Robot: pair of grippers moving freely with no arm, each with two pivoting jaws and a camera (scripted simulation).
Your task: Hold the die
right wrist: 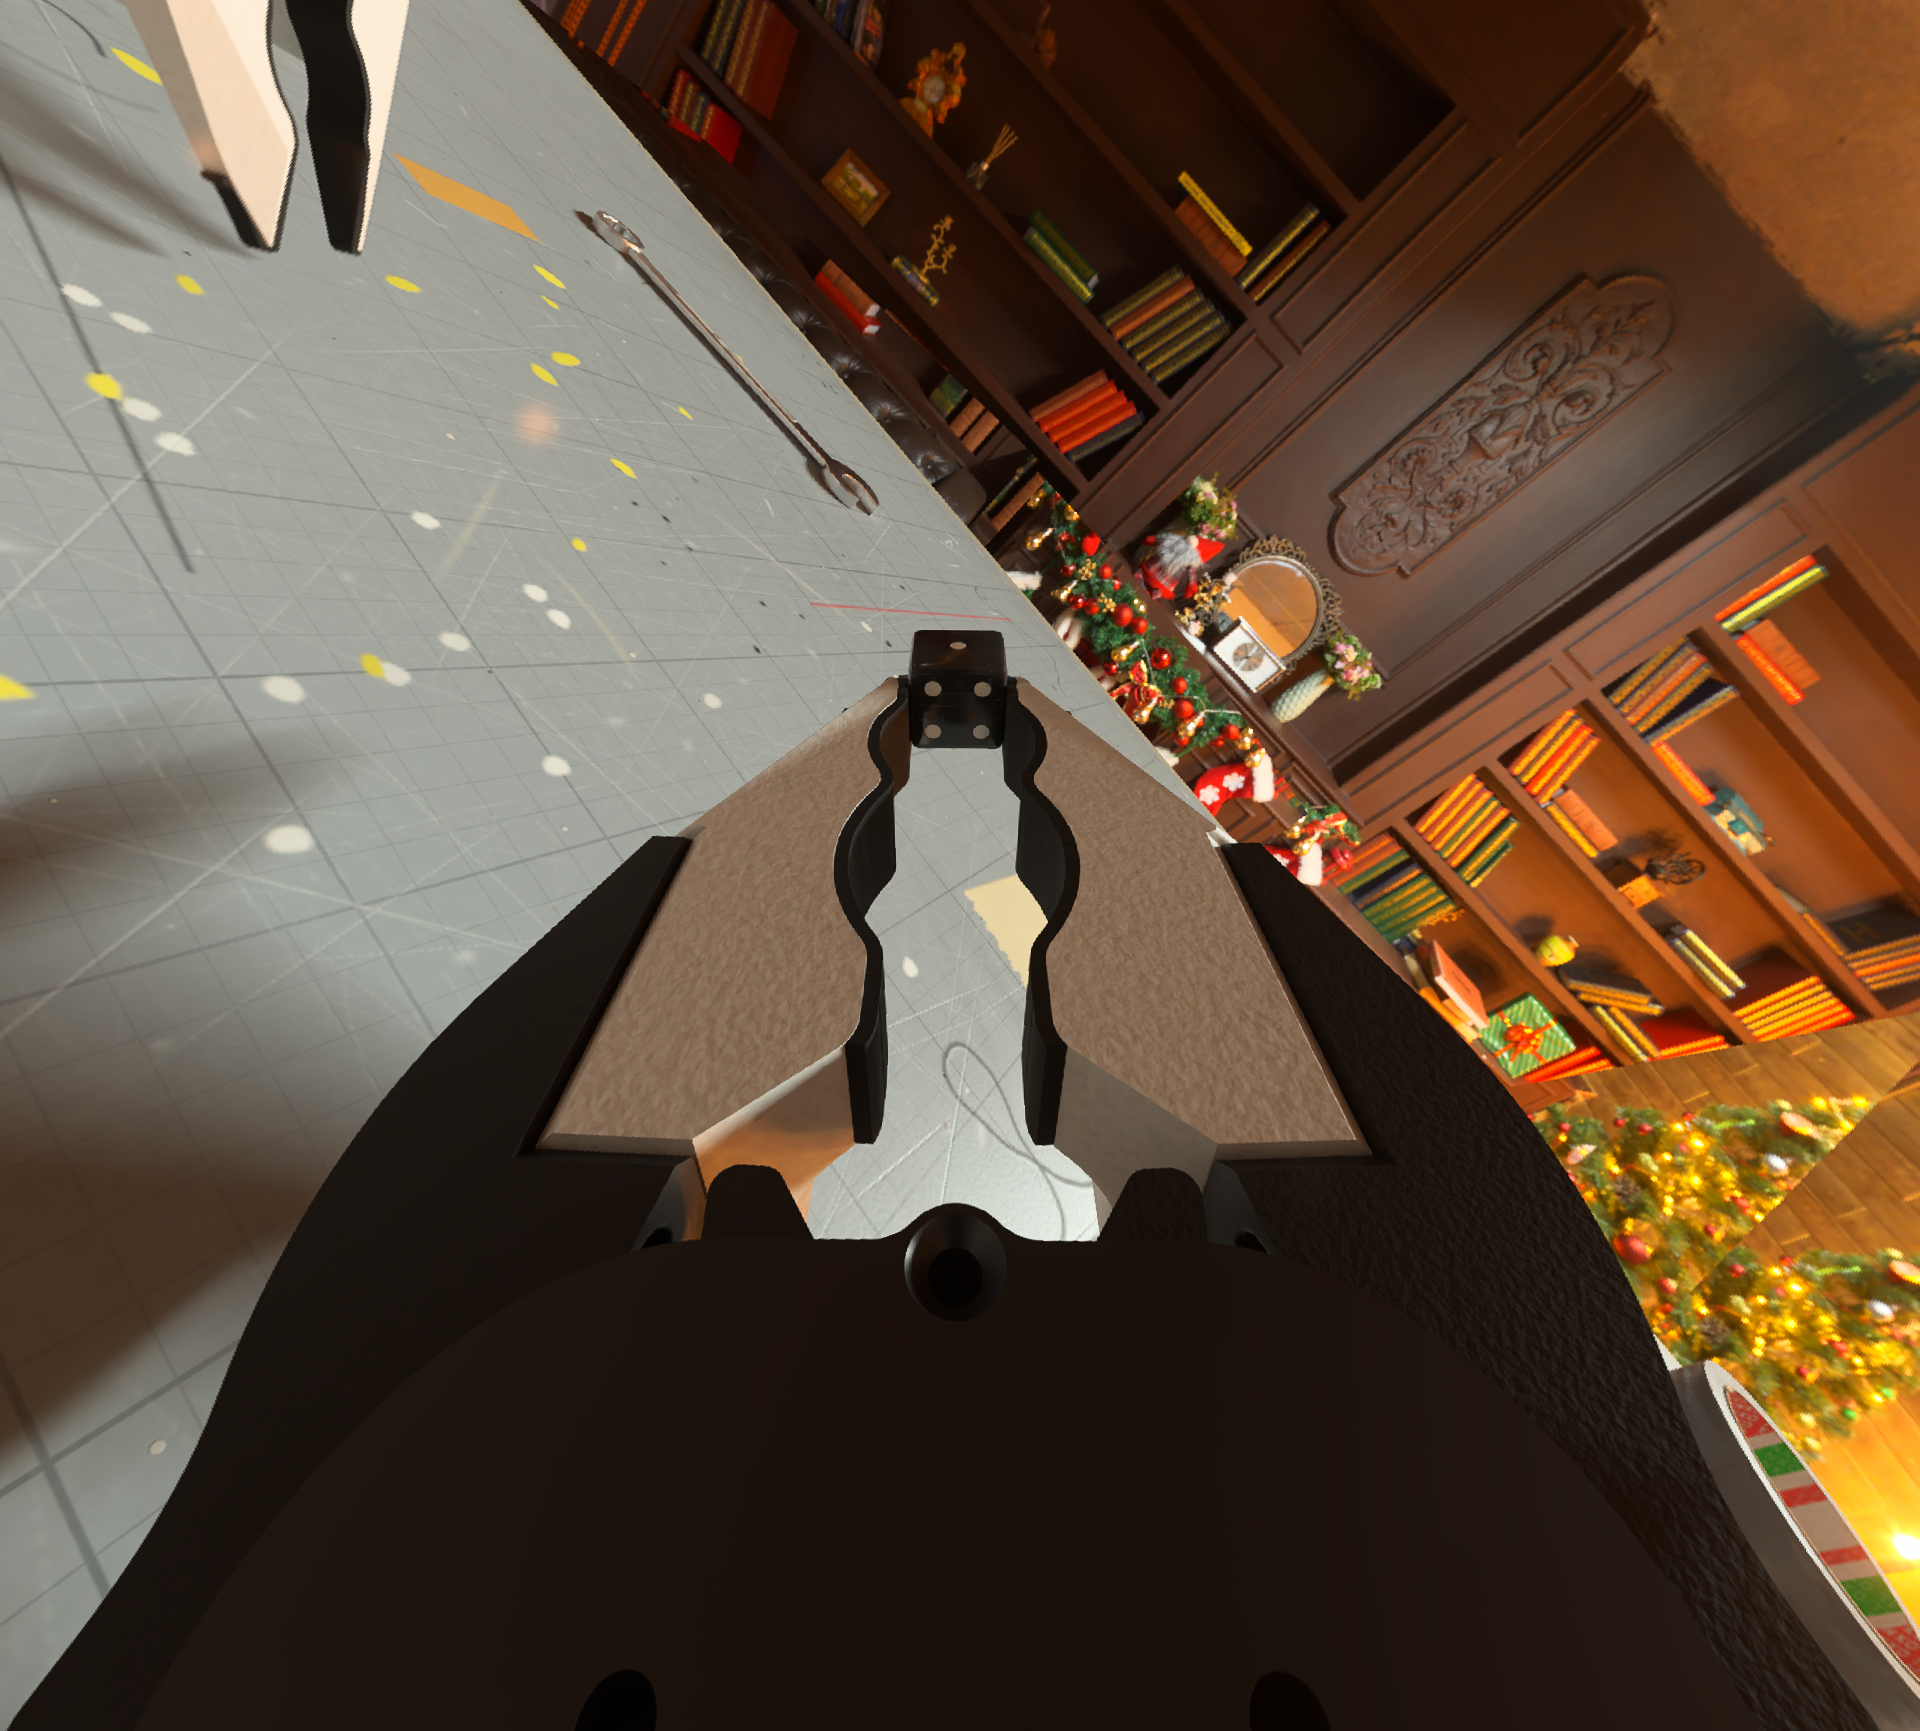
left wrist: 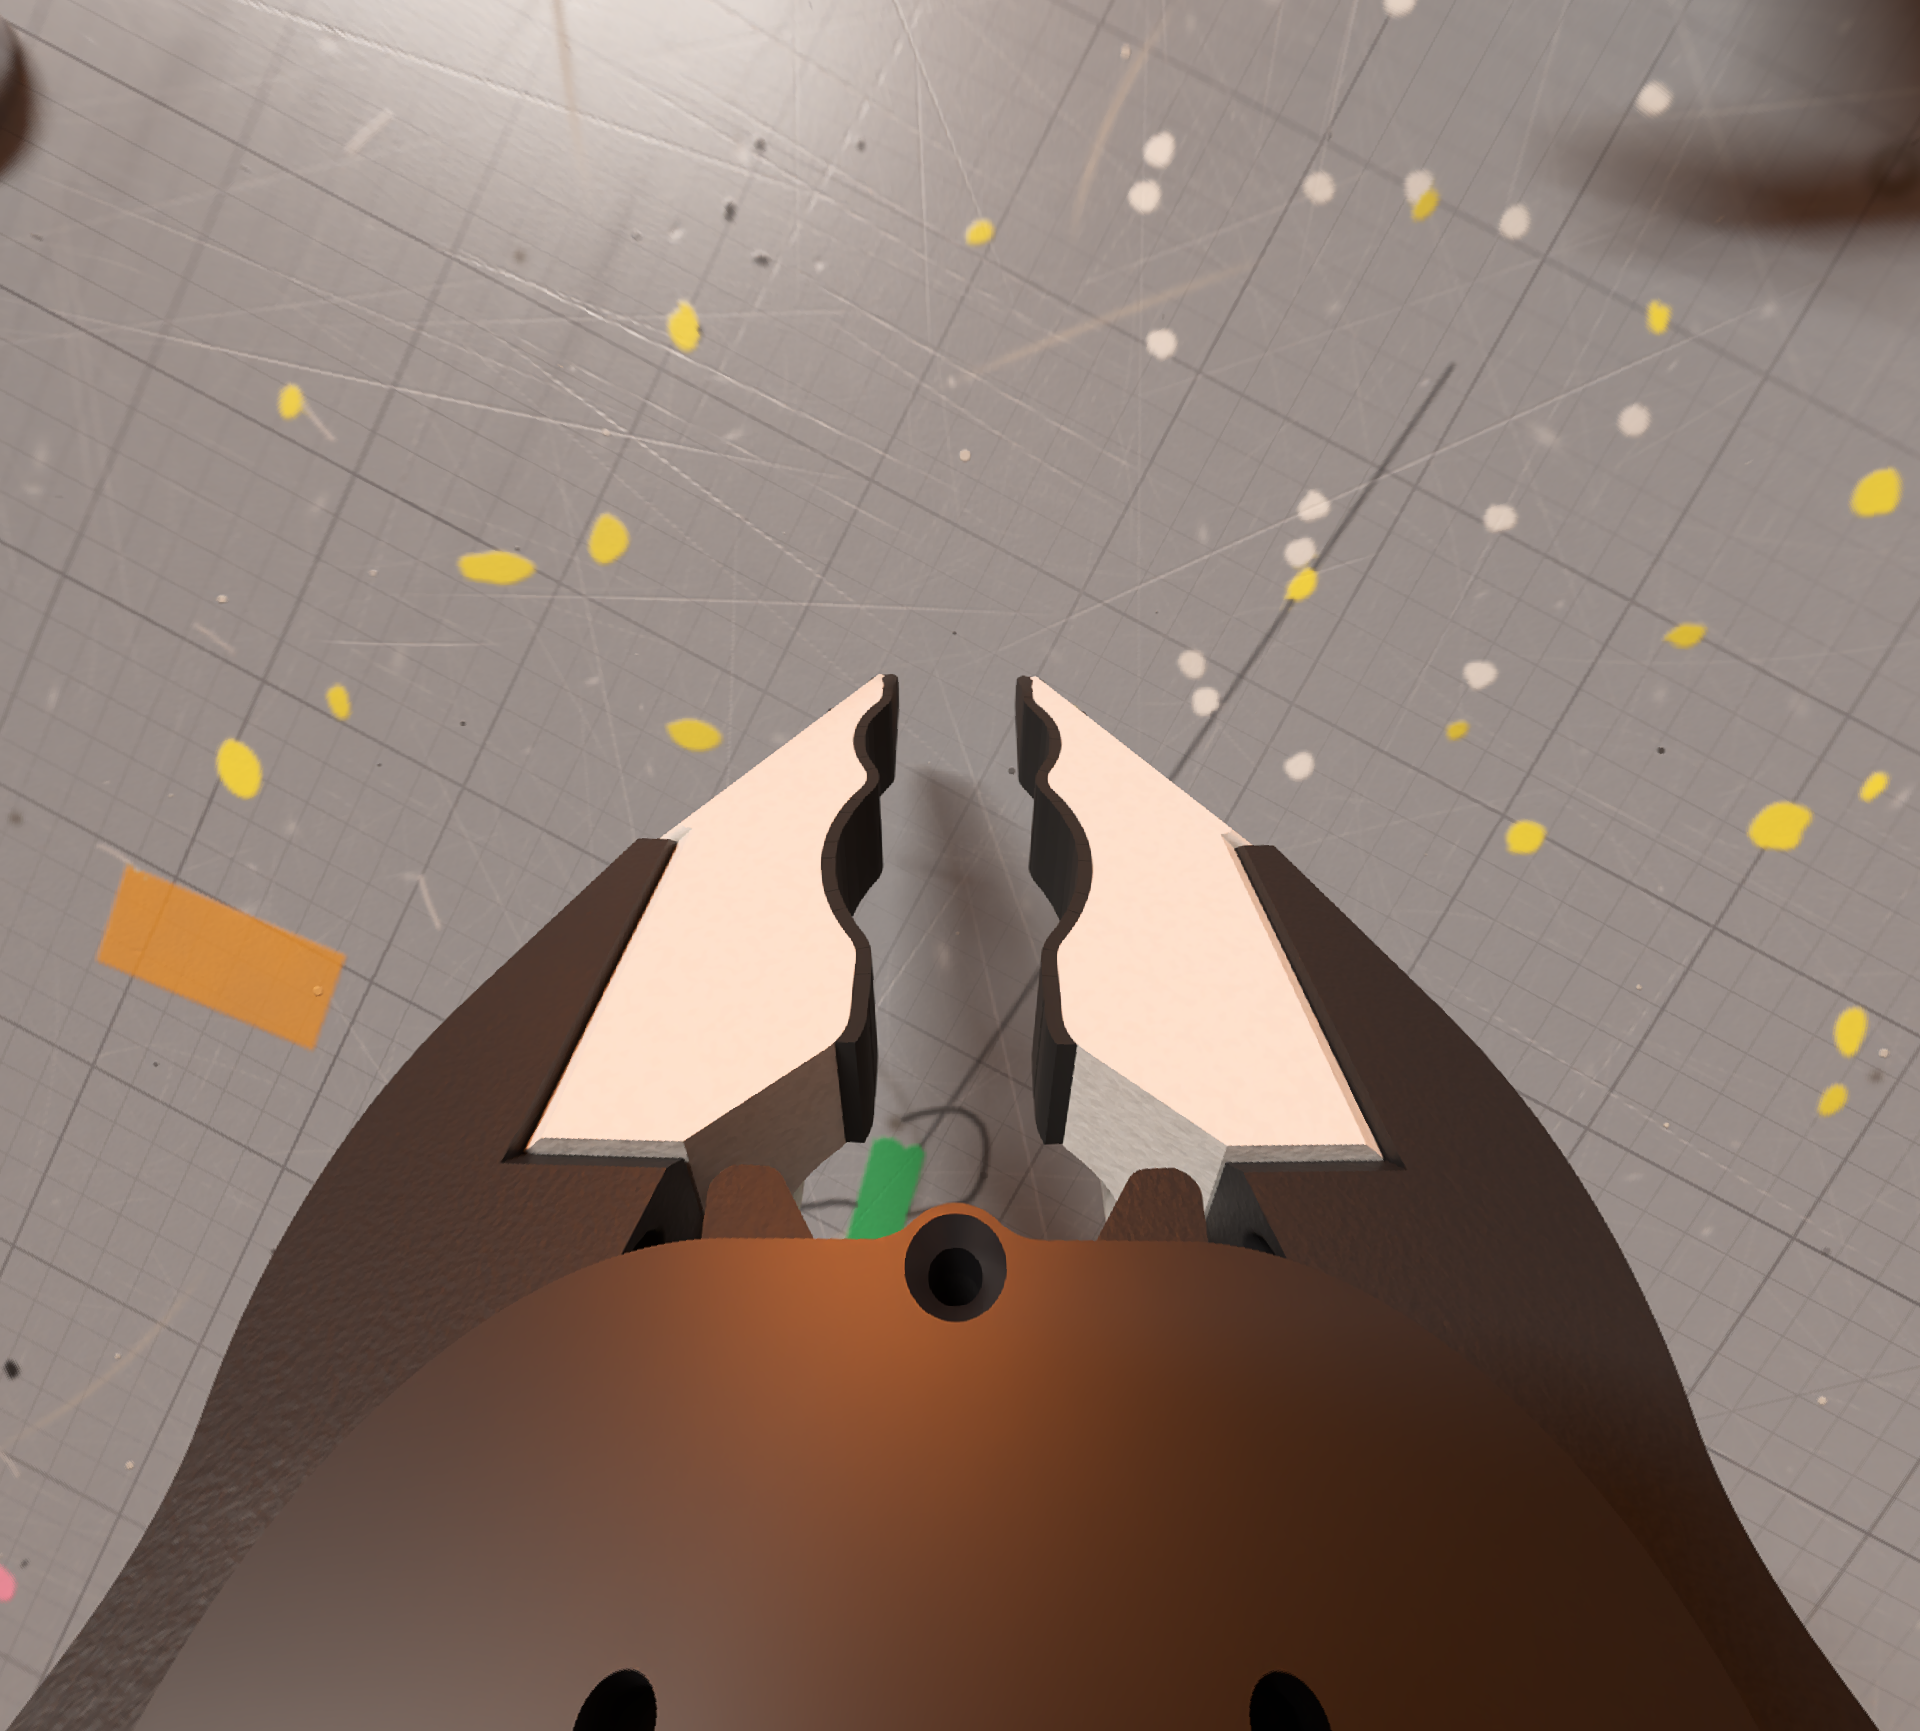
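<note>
Right gripper: jaws clamped on black die at very tips, die lifted clear of bench.
Left gripper: jaws apart by narrow gap, nothing between, pointing down at bench.
Wrench lies near bench edge, well apart from die.
Step judged: hold in progress.
Next: keep squeeze steady, no tilt; tip grip shallow, slip risk.

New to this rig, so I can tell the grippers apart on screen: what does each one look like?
The left gripper has a rounded brown-orange body, dark brown side arms and pale peach fingers with wavy black inner pads. The right gripper has the same shape, but a near-black body and duller tan fingers. No cables or markings show.
</note>
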